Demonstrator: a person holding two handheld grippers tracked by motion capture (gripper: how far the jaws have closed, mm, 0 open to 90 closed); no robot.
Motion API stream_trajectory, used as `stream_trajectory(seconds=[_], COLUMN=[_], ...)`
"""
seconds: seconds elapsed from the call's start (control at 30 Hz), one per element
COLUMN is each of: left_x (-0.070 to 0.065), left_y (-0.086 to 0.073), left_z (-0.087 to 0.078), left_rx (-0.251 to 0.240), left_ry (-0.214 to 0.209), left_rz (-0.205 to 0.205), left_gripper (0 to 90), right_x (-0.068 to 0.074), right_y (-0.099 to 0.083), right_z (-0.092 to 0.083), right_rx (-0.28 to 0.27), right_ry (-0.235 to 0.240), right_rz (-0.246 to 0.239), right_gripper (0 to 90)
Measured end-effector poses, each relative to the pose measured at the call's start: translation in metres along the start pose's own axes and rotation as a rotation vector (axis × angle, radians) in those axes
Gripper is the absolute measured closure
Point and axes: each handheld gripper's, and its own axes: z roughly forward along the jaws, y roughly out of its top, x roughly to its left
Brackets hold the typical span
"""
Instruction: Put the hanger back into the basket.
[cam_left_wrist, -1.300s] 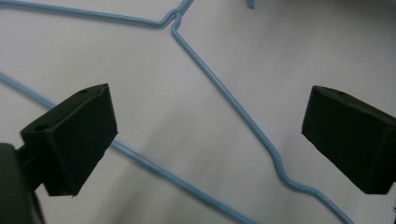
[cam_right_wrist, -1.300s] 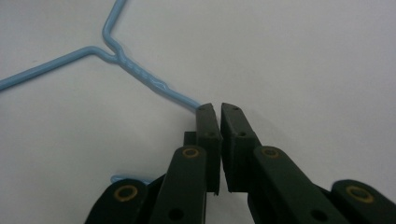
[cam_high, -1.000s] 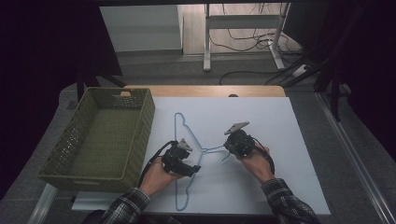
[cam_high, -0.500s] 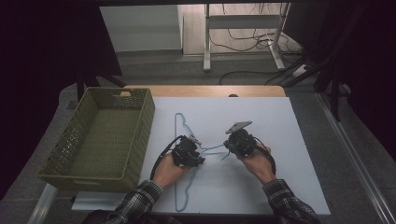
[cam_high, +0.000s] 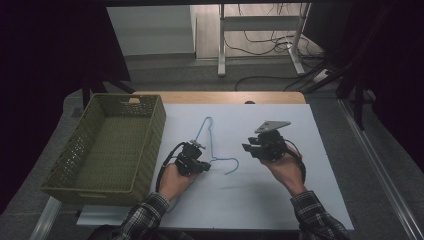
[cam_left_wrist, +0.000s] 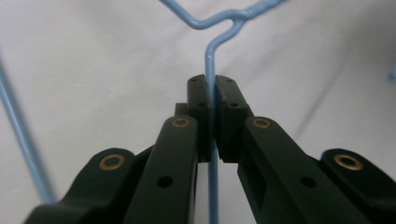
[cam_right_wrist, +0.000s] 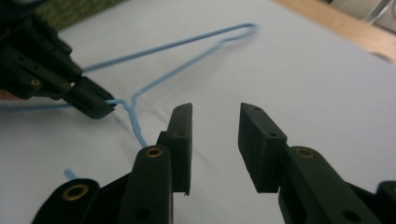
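Observation:
A light-blue wire hanger (cam_high: 206, 125) lies on the white table top (cam_high: 280, 200), its hook (cam_high: 232, 166) curling toward the middle. My left gripper (cam_high: 205, 164) is shut on the wire just below the twisted neck. In the left gripper view the thin wire (cam_left_wrist: 211, 65) runs straight up from between the closed pads (cam_left_wrist: 200, 100). My right gripper (cam_high: 248, 148) hovers to the right of the hook, jaws open and empty. The right gripper view shows its own gap (cam_right_wrist: 215, 140), with the hanger (cam_right_wrist: 187, 42) and the left gripper (cam_right_wrist: 60, 74) beyond it. The left hand hides the hanger's lower part.
An empty green woven basket (cam_high: 152, 145) stands at the table's left side, close to the left hand. A wooden strip (cam_high: 220, 97) borders the far edge. Desk legs and cables (cam_high: 260, 60) are on the floor beyond the table.
The left hand moved forward and right along the hanger to its neck and now grips the wire there. The right gripper has stayed almost in place.

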Motion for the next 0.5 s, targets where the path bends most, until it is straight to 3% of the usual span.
stream_trajectory(seconds=[0.07,0.1,0.2,0.33,0.5], left_x=[0.003,0.004,0.003,0.001,0.001], left_y=[-0.001,-0.002,-0.002,-0.003,-0.004], left_z=[-0.009,-0.014,-0.026,-0.038,-0.052], left_rx=[-0.031,-0.051,-0.101,-0.139,-0.185], left_ry=[-0.025,-0.035,-0.061,-0.084,-0.125], left_rz=[-0.003,-0.004,0.015,0.036,0.043], left_gripper=[86.9,87.0,87.1,87.1,87.1], right_x=[-0.003,-0.009,-0.01,-0.004,0.015], right_y=[-0.001,-0.005,-0.011,-0.014,-0.006], right_z=[-0.002,-0.004,-0.001,0.005,0.003], right_rx=[-0.005,-0.003,0.012,0.03,-0.015], right_ry=[-0.003,-0.001,0.007,0.025,0.101], right_rz=[0.009,0.038,0.044,0.023,-0.021], right_gripper=[62.0,61.6,61.3,60.2,60.2])
